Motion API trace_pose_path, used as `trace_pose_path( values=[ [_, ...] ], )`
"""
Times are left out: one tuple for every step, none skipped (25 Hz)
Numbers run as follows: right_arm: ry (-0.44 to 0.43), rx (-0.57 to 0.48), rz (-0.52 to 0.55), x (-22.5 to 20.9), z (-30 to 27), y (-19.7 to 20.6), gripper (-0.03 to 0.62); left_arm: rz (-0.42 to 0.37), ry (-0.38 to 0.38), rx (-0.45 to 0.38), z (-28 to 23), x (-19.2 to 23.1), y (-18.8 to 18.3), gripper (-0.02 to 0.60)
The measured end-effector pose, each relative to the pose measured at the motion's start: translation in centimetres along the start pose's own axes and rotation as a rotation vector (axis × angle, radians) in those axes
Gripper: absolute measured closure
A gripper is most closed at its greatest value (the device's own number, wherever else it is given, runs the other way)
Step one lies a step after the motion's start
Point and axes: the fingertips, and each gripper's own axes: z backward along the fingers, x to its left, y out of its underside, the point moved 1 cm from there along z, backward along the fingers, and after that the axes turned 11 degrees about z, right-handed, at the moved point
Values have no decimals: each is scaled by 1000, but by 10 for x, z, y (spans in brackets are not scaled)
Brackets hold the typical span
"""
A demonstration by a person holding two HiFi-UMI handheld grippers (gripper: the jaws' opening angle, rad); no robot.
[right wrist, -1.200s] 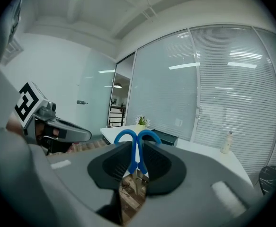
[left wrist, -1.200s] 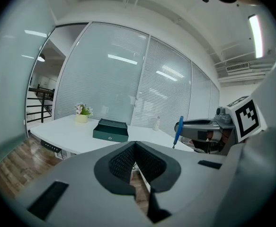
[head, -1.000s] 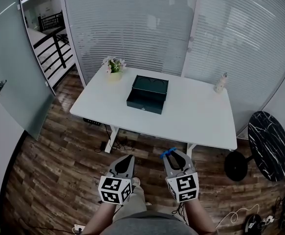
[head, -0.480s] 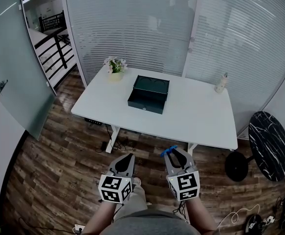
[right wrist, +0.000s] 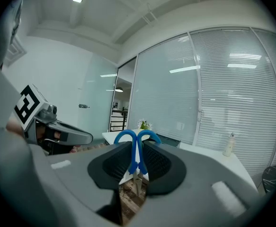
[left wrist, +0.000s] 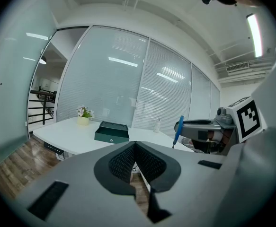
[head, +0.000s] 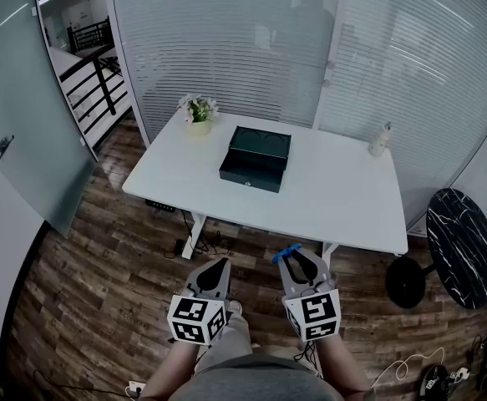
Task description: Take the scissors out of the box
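Observation:
A dark green box sits closed on the white table, well ahead of me. I stand back from the table on the wooden floor. My right gripper is shut on blue-handled scissors, with the handle loops sticking out past the tips and the blades pointing back between the pads. The left gripper hangs beside it, shut and empty, its pads pressed together. In the left gripper view the box lies far off and the scissors show at the right.
A small flower pot stands at the table's far left corner and a bottle at its far right. A round black marble side table is to the right. Glass walls with blinds lie behind. Cables lie on the floor.

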Motion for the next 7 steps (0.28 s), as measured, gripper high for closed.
trace_pose_path(
  values=[
    [-2,-2,0,1,0,0,505,0,-1,-1,0,0,0,577],
    [-4,-3,1,1,-1,-1,505,1,-2,-1,0,1,0,577],
    [-5,-3,4,1,-1,0,505,1,-3,-1,0,1,0,577],
    [-4,-2,7,0,-2,0,505,2,-3,-2,-1,1,1,577],
    [-3,-2,10,0,-3,0,505,3,-4,-2,-1,1,1,577],
    [-2,-2,12,-1,-4,0,505,5,-3,-2,-2,1,1,577],
    [-1,-2,14,-2,-4,1,505,6,-3,-3,-2,1,1,577]
  ],
)
